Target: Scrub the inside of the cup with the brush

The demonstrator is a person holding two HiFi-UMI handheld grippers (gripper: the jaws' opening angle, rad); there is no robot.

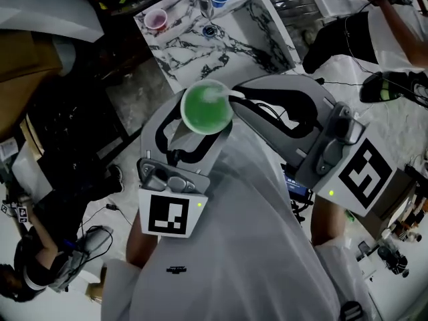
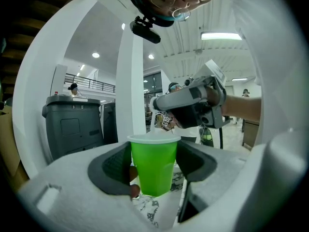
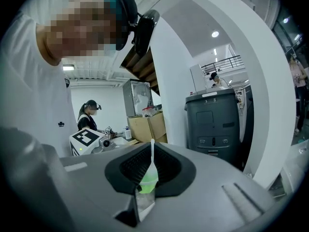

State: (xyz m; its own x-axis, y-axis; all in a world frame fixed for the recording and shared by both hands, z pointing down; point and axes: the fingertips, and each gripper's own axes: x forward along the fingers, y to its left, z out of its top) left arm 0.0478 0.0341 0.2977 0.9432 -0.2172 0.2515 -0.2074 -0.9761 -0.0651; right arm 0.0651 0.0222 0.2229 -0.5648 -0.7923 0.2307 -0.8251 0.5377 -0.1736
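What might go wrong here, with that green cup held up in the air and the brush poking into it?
1. The green cup is pinched only by its sides in the left gripper, away from the marble table. Hard scrubbing might squash it or knock it loose.
2. The right gripper holds the brush by a thin white handle, which may twist or slip between the jaws.

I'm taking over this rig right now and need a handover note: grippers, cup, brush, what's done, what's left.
Left gripper: shut on the green cup, held upright.
Right gripper: shut on the thin white brush handle, with the brush end inside the cup's mouth.
Done: both picked up, brush inserted.
Left: scrub the inner walls. How much has been scrubbed can't be told.
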